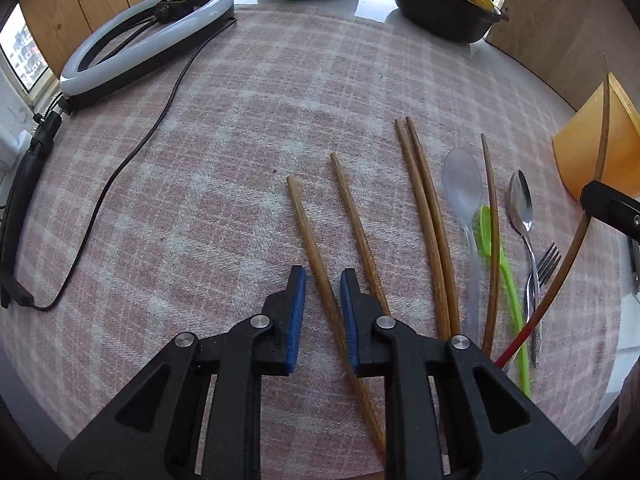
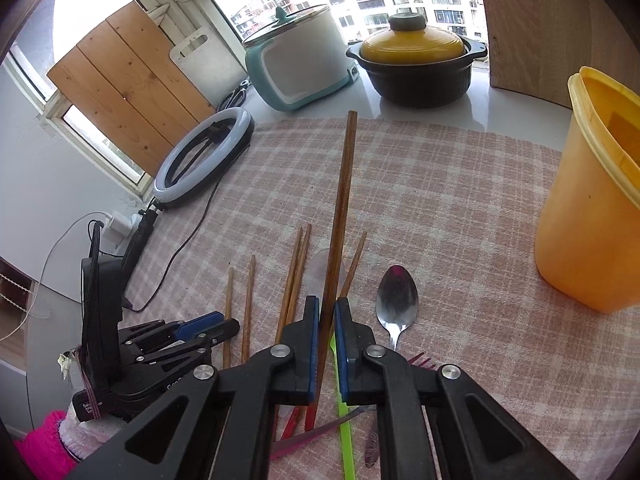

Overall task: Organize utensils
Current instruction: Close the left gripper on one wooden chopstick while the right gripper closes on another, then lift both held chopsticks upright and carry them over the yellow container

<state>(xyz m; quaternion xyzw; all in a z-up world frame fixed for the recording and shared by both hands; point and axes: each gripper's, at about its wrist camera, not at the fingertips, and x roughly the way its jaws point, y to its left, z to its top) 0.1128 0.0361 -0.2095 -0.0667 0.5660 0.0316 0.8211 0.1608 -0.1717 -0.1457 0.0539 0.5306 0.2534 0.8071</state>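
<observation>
My left gripper (image 1: 323, 280) is open, low over the checked cloth, its jaws either side of a wooden chopstick (image 1: 316, 256). A second chopstick (image 1: 356, 224), a close pair (image 1: 424, 216), a clear plastic spoon (image 1: 462, 184), a green utensil (image 1: 500, 264), a metal spoon (image 1: 520, 204) and a fork (image 1: 546, 266) lie to its right. My right gripper (image 2: 327, 308) is shut on a dark wooden chopstick (image 2: 344, 196), held lifted above the pile, tip pointing away. The yellow plastic holder (image 2: 592, 208) stands at the right; it also shows in the left wrist view (image 1: 596, 148).
A ring light (image 1: 148, 32) with its cable (image 1: 132, 152) lies at the left of the cloth. A rice cooker (image 2: 296, 64) and a black pot with a yellow lid (image 2: 416, 64) stand at the back. The left gripper also shows in the right wrist view (image 2: 200, 328).
</observation>
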